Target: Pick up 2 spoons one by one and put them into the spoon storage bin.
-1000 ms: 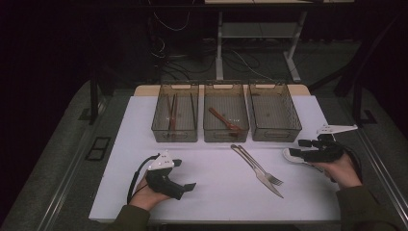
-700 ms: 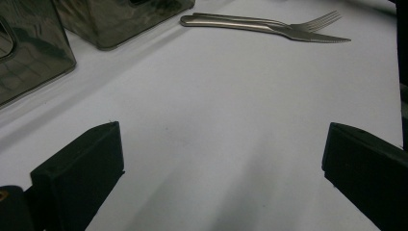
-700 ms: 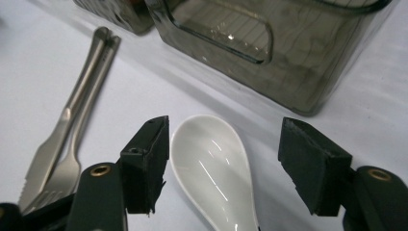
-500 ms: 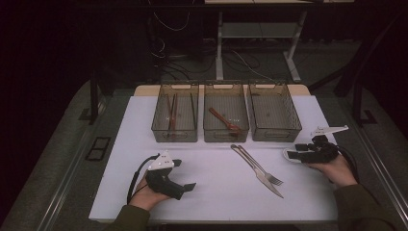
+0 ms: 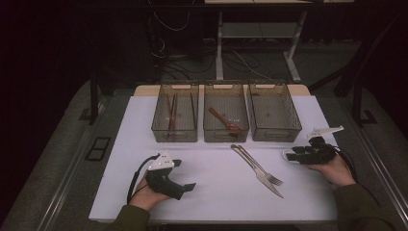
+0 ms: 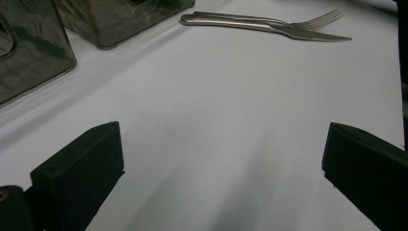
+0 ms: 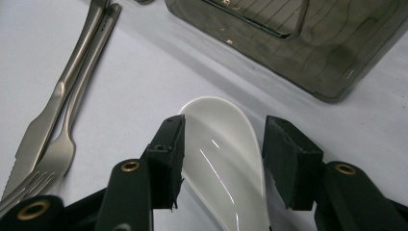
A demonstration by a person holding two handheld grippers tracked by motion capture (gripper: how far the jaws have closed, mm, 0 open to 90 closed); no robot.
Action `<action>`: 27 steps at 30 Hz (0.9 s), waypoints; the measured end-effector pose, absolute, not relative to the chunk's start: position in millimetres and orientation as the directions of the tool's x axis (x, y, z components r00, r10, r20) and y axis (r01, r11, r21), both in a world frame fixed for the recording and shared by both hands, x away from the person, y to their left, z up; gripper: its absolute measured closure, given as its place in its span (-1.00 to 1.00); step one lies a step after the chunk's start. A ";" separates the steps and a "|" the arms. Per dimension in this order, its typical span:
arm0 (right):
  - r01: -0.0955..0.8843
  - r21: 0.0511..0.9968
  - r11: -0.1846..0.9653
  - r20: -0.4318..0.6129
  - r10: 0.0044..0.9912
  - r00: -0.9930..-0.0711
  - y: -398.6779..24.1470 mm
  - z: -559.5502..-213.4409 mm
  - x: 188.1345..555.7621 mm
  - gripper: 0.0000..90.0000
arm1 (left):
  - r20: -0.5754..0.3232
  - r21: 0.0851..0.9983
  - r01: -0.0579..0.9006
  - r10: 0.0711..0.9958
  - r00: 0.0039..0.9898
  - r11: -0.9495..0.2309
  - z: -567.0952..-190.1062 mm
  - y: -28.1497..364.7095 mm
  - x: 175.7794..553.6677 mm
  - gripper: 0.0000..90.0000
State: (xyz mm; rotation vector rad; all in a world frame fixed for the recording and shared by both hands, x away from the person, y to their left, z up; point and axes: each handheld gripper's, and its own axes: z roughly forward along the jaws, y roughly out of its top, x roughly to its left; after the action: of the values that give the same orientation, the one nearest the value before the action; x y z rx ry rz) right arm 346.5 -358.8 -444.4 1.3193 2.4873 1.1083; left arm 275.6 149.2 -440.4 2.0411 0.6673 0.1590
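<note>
White glazed ceramic, by the look of it: the spoon [image 7: 222,159] lies on the bench [image 5: 216,168] just in front of the right-hand bin [image 5: 274,115], right of the fork [image 5: 262,168] and knife [image 5: 257,171]. It should be stiff, fairly light, slick on its glaze and liable to chip if dropped or pinched hard. Its bowl is wide and curved, so the better hold is probably across the narrower stem, squarely, with gentle pressure. The right gripper [image 7: 223,159] straddles the spoon with its fingers [image 7: 168,154] half closed; they have just been closing, the left one at the spoon's rim, the other with a gap, so it is not yet gripped. The left gripper [image 6: 216,183] rests well left of the spoon, fingers wide, nothing between them. Counted: one spoon, one fork, one knife, three bins in a row. The left bin [image 5: 175,118] holds brown sticks, perhaps chopsticks, their number unclear; the middle bin [image 5: 226,113] holds one brown utensil.
</note>
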 end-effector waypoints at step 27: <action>0.611 0.621 0.490 0.155 0.687 -0.710 -354.6 -442.9 339.7 0.66 | -0.149 0.827 0.393 0.516 0.843 -0.403 -440.4 148.7 275.4 -1.00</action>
State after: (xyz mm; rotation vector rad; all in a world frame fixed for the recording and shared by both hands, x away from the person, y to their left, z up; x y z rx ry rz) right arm 339.7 -354.6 -442.9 1.1428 2.6126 1.0185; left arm 275.4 148.7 -440.4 2.0426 0.6657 0.1588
